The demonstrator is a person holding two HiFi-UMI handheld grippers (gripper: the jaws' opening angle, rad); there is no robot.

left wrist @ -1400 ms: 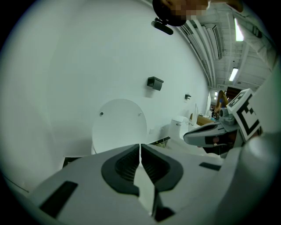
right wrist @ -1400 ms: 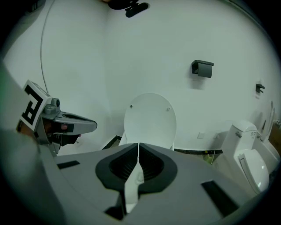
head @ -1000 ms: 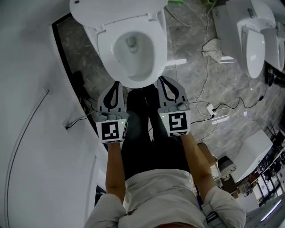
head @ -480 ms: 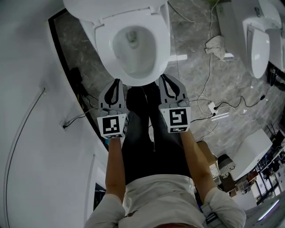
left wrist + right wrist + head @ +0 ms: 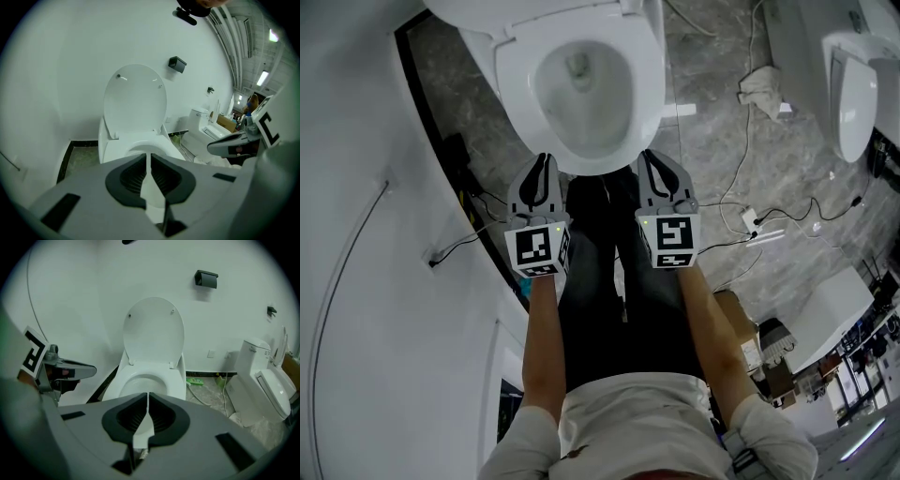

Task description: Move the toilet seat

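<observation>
White glossy plastic dominates the head view. The white oval plastic toilet seat [image 5: 649,94] lies flat on the bowl at far centre, with the white oval lid [image 5: 487,14] raised behind it. The grey left gripper [image 5: 546,164] and grey right gripper [image 5: 645,157] are parallel, tips just beside the seat's near edge but not visibly touching it. White cables [image 5: 750,187] trail across the grey marble floor to the right, near the person's legs.

Left gripper view: the jaws are closed tip to tip with nothing between them, aimed at the seat's near rim. A small black wall box [image 5: 177,63] sits on the wall right of the lid.

Right gripper view: the jaws are likewise pressed together and empty. A second white toilet [image 5: 267,390] stands to the right.

Hazards: closed jaws cannot pinch the rim, so lifting would rely on tips hooked under a slick edge. A slip could let the seat slam onto the bowl. Excess force could knock it against the lid. Loose cables pose a snag risk.

Markings: only the black-and-white square patterns on the gripper cubes. No brand or text is legible.
</observation>
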